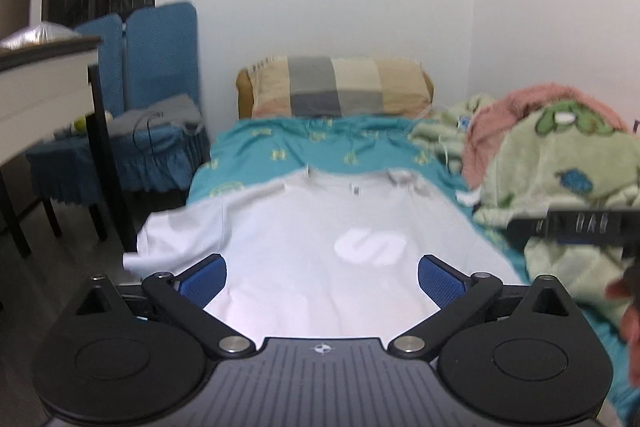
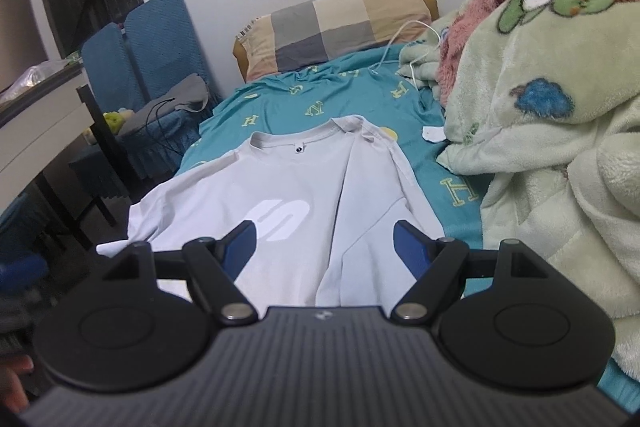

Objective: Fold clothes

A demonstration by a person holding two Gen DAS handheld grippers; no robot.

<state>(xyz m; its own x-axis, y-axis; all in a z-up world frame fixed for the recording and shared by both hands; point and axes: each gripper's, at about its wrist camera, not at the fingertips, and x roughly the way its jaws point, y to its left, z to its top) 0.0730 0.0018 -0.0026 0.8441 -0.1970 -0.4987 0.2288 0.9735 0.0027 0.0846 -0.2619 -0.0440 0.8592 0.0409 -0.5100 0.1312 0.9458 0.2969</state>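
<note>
A white T-shirt (image 1: pixel 304 227) with a white logo lies face up on the teal bed sheet (image 1: pixel 280 143), collar toward the pillow. In the right wrist view the T-shirt (image 2: pixel 288 187) has its right side folded in over the body, and its left sleeve hangs off the bed's left edge. My left gripper (image 1: pixel 322 277) is open and empty above the shirt's lower part. My right gripper (image 2: pixel 324 243) is open and empty above the shirt's lower right part. Part of the right gripper (image 1: pixel 576 223) shows at the right of the left wrist view.
A checked pillow (image 1: pixel 340 87) lies at the head of the bed. A green and pink fleece blanket (image 2: pixel 552 107) is heaped along the bed's right side. A blue chair (image 1: pixel 152 75) with grey cloth and a desk (image 1: pixel 40 75) stand left of the bed. A white cable (image 2: pixel 404 43) lies near the pillow.
</note>
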